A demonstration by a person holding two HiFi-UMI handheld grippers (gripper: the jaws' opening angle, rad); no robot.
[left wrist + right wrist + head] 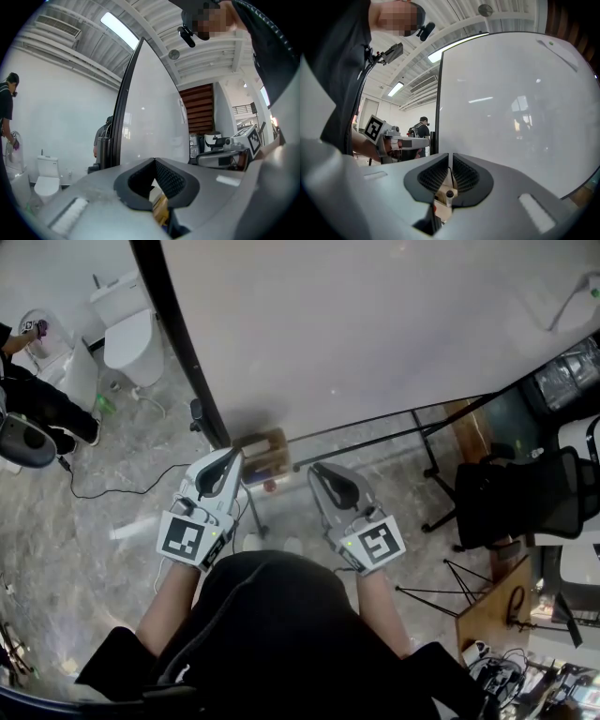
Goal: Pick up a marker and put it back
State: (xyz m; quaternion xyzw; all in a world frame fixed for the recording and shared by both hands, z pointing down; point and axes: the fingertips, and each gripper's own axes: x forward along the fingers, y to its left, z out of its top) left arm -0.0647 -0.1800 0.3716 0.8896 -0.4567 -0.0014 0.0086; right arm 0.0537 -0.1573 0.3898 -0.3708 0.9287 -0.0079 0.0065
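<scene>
At the foot of a large white board with black frame [375, 334]: small wooden holder [265, 451], just ahead of and between left gripper [233, 459] and right gripper [318, 471], both levelled at the board. Left jaws together, empty. Right jaws all but together, a mere slit between the pads, nothing clamped; white marker with black cap [449, 197] visible low through that gap, against the wood. Black-and-white square code on each gripper cube. Around: white toilet [129, 334], black floor cable [122, 486], black office chair [525, 498]. Lower head view blocked by wearer's black clothing [281, 634].
</scene>
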